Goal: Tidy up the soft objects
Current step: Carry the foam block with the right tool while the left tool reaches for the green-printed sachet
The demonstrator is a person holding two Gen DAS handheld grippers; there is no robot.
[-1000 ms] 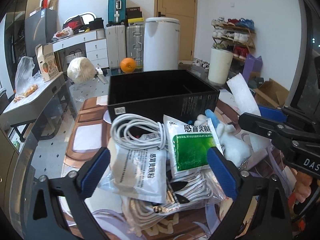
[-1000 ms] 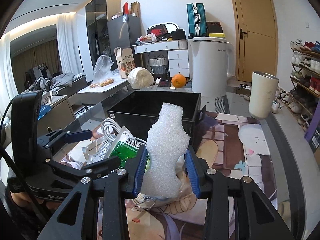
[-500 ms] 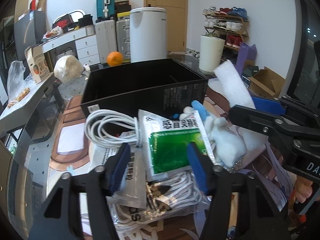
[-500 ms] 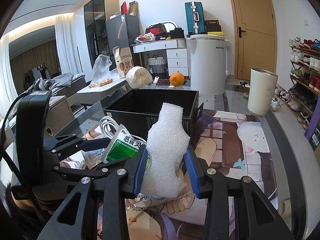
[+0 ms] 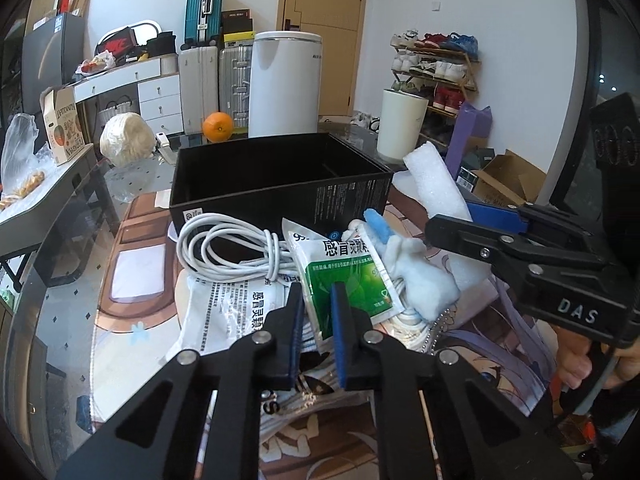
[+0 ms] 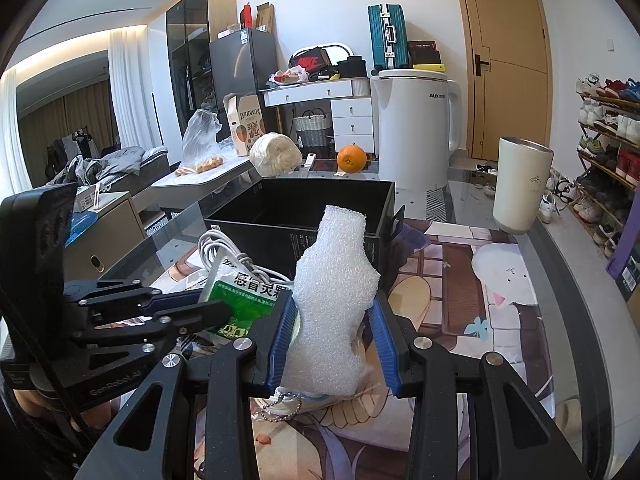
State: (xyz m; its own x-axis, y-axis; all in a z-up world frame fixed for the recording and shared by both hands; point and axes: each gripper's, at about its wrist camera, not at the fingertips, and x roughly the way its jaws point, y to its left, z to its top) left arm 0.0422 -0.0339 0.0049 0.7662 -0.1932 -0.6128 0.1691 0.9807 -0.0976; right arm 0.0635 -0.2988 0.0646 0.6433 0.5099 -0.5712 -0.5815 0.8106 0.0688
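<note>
- My left gripper (image 5: 316,312) is closing on the near edge of the green packet (image 5: 348,280); that edge already sits between the blue pads, and they look to be just pinching it.
- The packet lies on top of the pile, its long side running away from me toward the black box (image 5: 276,184), which sits straight ahead at the far side of the heap (so I judge the coming move to be a lift and a short carry forward).
- To the left of the packet: a coiled white cable (image 5: 228,248) and a white printed packet (image 5: 236,304) beneath it.
- To the right of it: a small white plush toy (image 5: 420,276) with a blue bit, touching the packet's right edge.
- Further right, my right gripper (image 6: 332,344) is clamped on a piece of white foam (image 6: 332,300) standing upright between the pads, near the box's right corner. My left hand is the nearer one to the green packet.
- The pile rests on a glass table (image 5: 72,240) with a cartoon mat (image 6: 508,300) over it.
- Beyond the box stand an orange (image 5: 217,127), a white kettle (image 6: 416,128) and a cream tumbler (image 6: 520,188); suitcases, drawers and a shoe rack line the far walls.
</note>
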